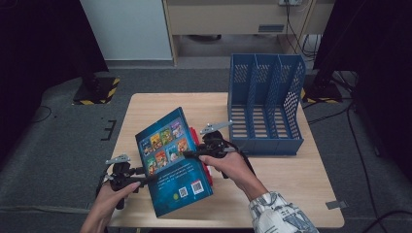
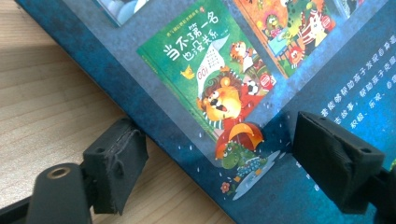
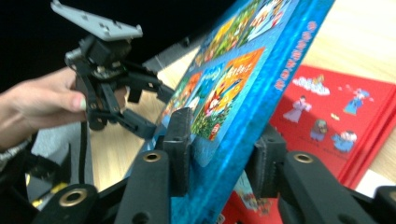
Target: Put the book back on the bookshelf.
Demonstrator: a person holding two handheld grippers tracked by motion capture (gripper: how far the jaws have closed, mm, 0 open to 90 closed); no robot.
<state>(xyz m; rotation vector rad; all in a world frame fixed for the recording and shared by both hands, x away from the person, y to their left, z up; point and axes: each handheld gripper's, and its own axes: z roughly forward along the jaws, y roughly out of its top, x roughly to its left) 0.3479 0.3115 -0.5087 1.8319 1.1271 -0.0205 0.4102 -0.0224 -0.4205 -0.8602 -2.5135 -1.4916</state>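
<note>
Your desk (image 1: 301, 194) is a pale wooden top, and every place below is given from the blue book. Behind that book and off to its right, at the far right part of the desk, stands the blue file rack (image 1: 265, 104), upright with its slotted compartments open toward you and well apart from the book.

The blue book (image 1: 172, 162) is in front of you near the desk's middle, tilted with its picture-covered back face turned up and toward you, its lower corner close to the near edge of the desk. Under its right side lies a red book (image 3: 336, 116), flat on the desk and partly covered by it.

Your right claw (image 1: 190, 154) sits at the blue book's right edge; in the right gripper view its two pads press the cover from either side, so it is clamped on the book. Your left claw (image 1: 145, 179) is at the book's left edge. In the left gripper view its pads (image 2: 114, 163) straddle that edge without pressing it, one pad over the cover and one below, so it stands unclosed.
</note>
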